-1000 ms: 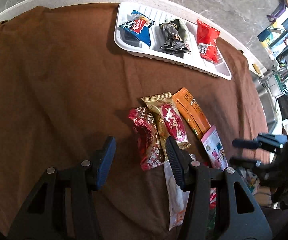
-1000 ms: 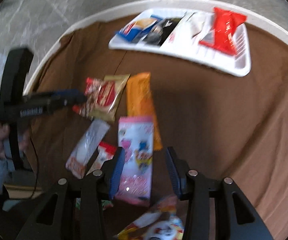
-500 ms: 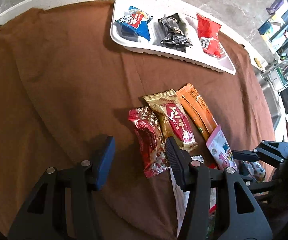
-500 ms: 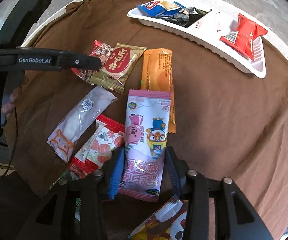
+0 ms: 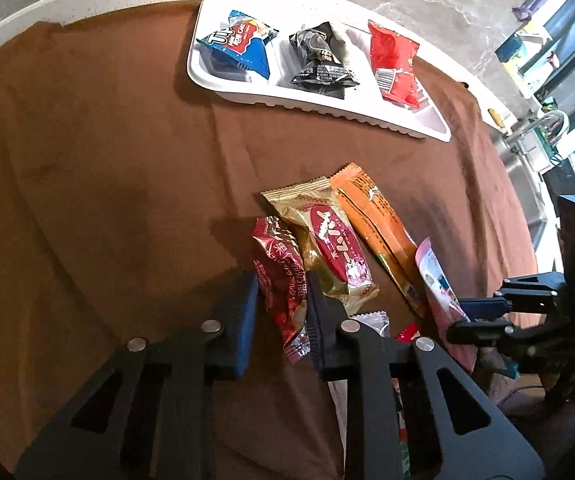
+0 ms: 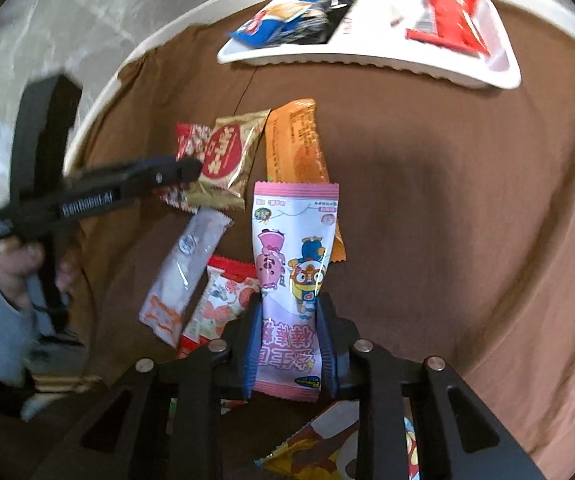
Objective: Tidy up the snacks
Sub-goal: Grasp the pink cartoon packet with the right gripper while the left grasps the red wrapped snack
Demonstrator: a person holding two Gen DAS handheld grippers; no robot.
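Observation:
On the brown cloth (image 5: 107, 160) lies a dark red snack packet (image 5: 281, 264) between the fingers of my left gripper (image 5: 282, 280). Its jaws are closing, the pads sit at the packet's edges, and the wrapper looks flat, not pinched. My right gripper (image 6: 289, 308) has its jaws closing on a pink cartoon packet (image 6: 295, 240); the pads press its sides and the wrapper is pinched in at the waist. The white divided tray (image 5: 327, 106) at the far edge holds a blue packet (image 5: 239, 46), a black one (image 5: 323, 60) and a red one (image 5: 393, 64).
A gold packet (image 5: 327, 236) and an orange packet (image 5: 375, 224) lie just right of the dark red one. A clear white packet (image 6: 185, 264), a strawberry-print packet (image 6: 223, 304) and a yellow packet (image 6: 327, 440) lie near the front. A sink tap (image 5: 547, 120) stands off right.
My left jaws narrowed around the dark red packet. My right jaws closed onto the pink packet, which is now pinched at its waist.

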